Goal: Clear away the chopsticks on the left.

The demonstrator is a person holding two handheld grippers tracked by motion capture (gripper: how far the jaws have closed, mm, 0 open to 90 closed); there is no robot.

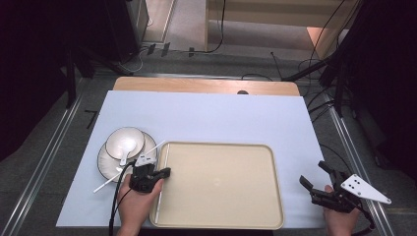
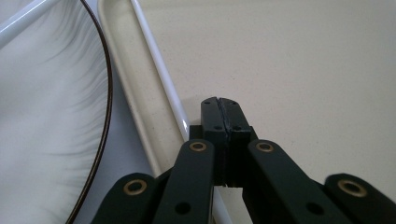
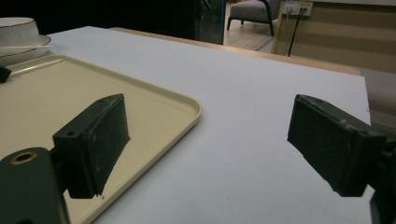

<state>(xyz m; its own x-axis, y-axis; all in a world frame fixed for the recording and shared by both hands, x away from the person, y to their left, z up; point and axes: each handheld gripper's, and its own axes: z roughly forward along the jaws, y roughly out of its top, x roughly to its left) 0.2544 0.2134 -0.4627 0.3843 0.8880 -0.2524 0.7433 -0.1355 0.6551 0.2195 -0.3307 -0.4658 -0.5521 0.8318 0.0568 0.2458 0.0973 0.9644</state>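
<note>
While the left tongs (image 1: 164,172) sit clenched, jaw against jaw, over the left edge of a beige tray (image 1: 255,216), a white chopstick (image 1: 162,177) lies inside the tray along that same rim. In the left gripper view the closed tips hover just beside the chopstick (image 2: 161,70), with nothing visible between them; whether they touch it cannot be told. A second white chopstick (image 1: 105,184) rests slanted across a dark-rimmed white plate (image 1: 103,162) left of the tray, its end reaching down onto the pale blue tabletop (image 1: 221,118). A white bowl (image 1: 125,142) stands on the plate with a white spoon (image 1: 125,155) lying in it. At the tabletop's right edge, well apart from the tray, the right tongs (image 1: 312,174) are held released, jaws spread wide over bare surface, as the right gripper view confirms, the tray's corner (image 3: 187,105) just beyond the nearer jaw.
</note>
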